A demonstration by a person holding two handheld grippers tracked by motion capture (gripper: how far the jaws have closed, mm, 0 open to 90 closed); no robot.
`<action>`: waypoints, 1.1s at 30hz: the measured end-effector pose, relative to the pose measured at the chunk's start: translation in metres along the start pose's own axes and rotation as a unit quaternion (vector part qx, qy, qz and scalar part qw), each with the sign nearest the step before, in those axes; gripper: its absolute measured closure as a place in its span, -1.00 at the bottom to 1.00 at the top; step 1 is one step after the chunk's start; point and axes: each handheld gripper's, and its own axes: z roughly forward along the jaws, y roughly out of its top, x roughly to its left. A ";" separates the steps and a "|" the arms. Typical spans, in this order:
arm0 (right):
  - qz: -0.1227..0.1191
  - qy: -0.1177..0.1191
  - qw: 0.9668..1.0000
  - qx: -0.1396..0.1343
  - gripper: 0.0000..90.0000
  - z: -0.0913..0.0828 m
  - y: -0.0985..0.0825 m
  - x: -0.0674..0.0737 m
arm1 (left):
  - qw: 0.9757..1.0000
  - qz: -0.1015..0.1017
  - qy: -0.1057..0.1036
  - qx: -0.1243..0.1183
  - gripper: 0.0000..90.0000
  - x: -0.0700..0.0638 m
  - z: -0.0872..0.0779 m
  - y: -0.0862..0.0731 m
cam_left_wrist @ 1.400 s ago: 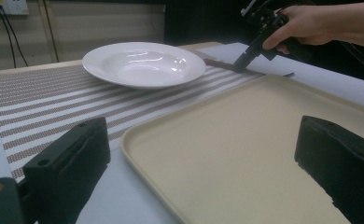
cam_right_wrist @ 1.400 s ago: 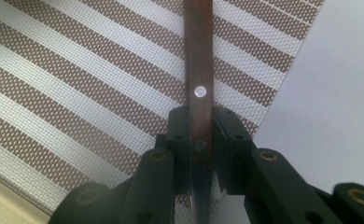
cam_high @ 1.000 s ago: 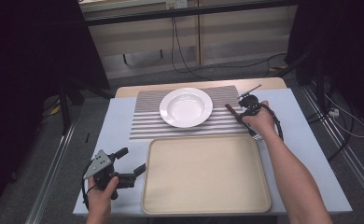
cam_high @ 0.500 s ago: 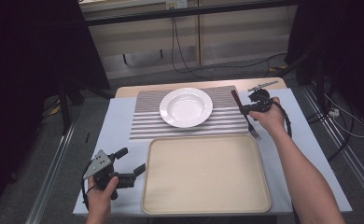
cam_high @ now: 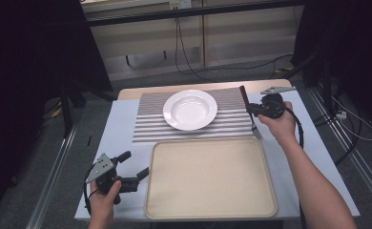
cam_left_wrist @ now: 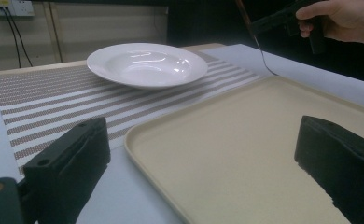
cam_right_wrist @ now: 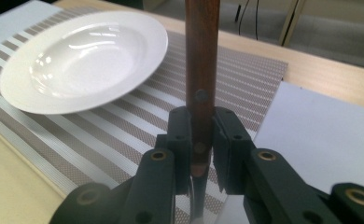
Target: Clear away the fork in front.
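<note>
Two grippers work the tabletop (cam_high: 122, 121). The left gripper (cam_high: 135, 168) rests by the beige rectangular plastic tray (cam_high: 210, 176), jaws wide apart and empty. The round white ceramic plate (cam_high: 190, 109) sits on the striped woven placemat (cam_high: 148, 121). The right gripper (cam_high: 251, 109) clamps a wooden-handled metal fork (cam_high: 250, 114), tines down.

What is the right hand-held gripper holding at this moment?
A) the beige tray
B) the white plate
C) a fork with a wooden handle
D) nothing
C: the right hand-held gripper is shut on the wooden handle of the fork, whose tines hang down by the tray corner.
</note>
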 end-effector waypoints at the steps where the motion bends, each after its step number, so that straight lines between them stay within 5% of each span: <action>1: 0.001 -0.001 1.000 -0.006 0.73 -0.002 0.000 0.000 | 1.000 0.000 0.000 0.000 -0.92 0.000 0.000 0.000; 7: 0.011 -0.004 0.998 -0.057 0.73 -0.017 -0.004 -0.004 | 1.000 0.002 0.002 -0.001 -0.92 0.000 0.000 0.000; 17: 0.026 0.010 0.994 -0.106 0.73 -0.039 -0.014 -0.002 | 1.000 0.003 0.005 -0.001 -0.92 0.000 -0.001 0.001; 33: 0.022 0.108 0.982 -0.152 0.73 -0.057 -0.038 0.064 | 1.000 0.011 -0.011 -0.008 -0.93 -0.014 0.007 0.014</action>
